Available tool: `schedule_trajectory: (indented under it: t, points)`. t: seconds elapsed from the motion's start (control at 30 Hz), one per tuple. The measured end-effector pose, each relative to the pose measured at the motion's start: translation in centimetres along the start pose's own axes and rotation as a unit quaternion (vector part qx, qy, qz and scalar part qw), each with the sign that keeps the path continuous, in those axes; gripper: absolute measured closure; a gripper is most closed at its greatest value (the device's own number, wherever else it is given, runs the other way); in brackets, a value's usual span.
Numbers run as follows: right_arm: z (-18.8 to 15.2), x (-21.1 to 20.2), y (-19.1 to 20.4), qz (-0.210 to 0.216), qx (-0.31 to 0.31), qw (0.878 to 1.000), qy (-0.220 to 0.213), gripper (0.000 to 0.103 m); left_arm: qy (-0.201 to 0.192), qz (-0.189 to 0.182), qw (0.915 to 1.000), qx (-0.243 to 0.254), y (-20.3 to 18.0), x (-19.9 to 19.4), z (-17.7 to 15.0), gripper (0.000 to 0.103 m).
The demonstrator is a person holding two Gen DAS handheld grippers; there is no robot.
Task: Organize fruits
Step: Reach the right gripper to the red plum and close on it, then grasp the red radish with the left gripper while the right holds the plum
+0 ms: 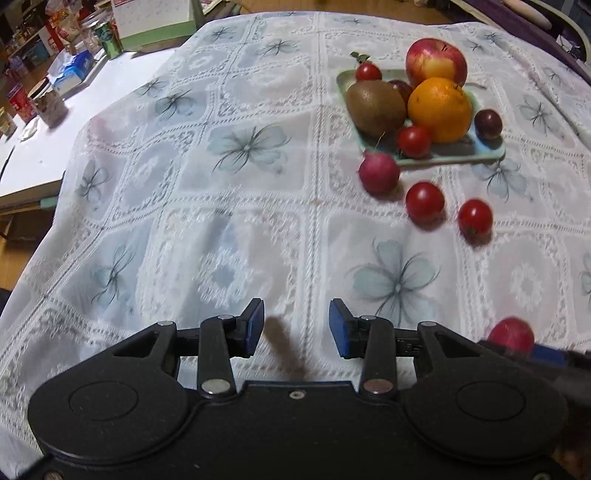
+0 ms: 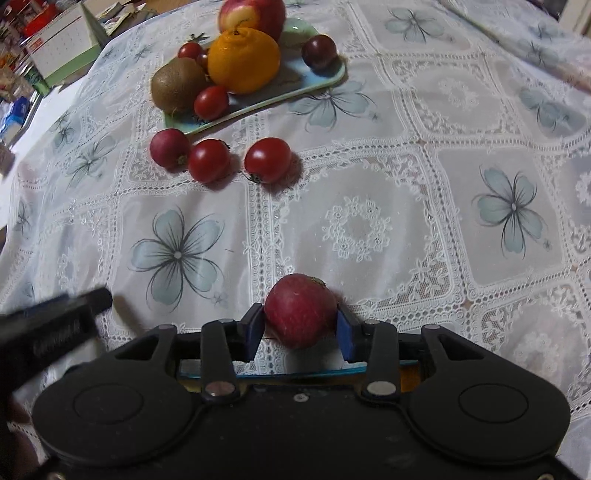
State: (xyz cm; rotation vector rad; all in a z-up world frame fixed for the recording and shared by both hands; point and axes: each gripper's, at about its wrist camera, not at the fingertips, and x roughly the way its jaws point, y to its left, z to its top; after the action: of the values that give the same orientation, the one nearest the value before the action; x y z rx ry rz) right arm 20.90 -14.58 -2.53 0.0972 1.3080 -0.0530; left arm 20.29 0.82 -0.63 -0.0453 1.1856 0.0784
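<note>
A pale green tray (image 1: 450, 157) (image 2: 325, 83) holds an apple (image 1: 436, 61), an orange (image 1: 439, 109) (image 2: 243, 61), a kiwi (image 1: 375, 107) (image 2: 177, 88), cherry tomatoes (image 1: 413, 141) and a dark plum (image 1: 487, 123) (image 2: 319, 51). In front of the tray lie a pinkish-red fruit (image 1: 378, 172) (image 2: 169, 147) and two cherry tomatoes (image 1: 424, 202) (image 2: 208, 160). My right gripper (image 2: 300, 326) is shut on a red round fruit (image 2: 300, 310) (image 1: 511, 334) just above the cloth. My left gripper (image 1: 296, 326) is open and empty, well short of the tray.
A white lace tablecloth with blue flowers (image 1: 243, 147) covers the table. At the far left stand a green-based box (image 1: 155, 26), a can (image 1: 109, 38), a tissue pack (image 1: 70, 72) and jars (image 1: 48, 103). The left gripper's side shows in the right wrist view (image 2: 55, 321).
</note>
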Motion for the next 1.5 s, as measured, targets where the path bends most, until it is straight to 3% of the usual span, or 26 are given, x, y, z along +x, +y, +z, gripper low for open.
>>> schedule_trajectory:
  t: [0.57, 0.9, 1.3, 1.5]
  points:
    - [1.6, -2.0, -2.2, 0.03, 0.014, 0.999, -0.024, 0.062, -0.034, -0.043, 0.998, -0.034, -3.2, 2.6, 7.9, 0.055]
    - [1.9, -1.2, -2.9, 0.038, 0.017, 0.999, -0.024, 0.062, -0.032, -0.027, 0.999, -0.015, -4.8, 4.3, 8.8, 0.055]
    - [2.0, -0.4, -3.1, 0.043, 0.02, 0.999, -0.012, 0.062, -0.014, -0.019, 0.9994, -0.026, -5.3, 6.3, 9.1, 0.053]
    - [2.0, -0.4, -3.2, 0.045, 0.024, 0.999, -0.011, 0.062, -0.016, -0.029, 0.999, -0.03, -4.9, 6.1, 9.1, 0.059]
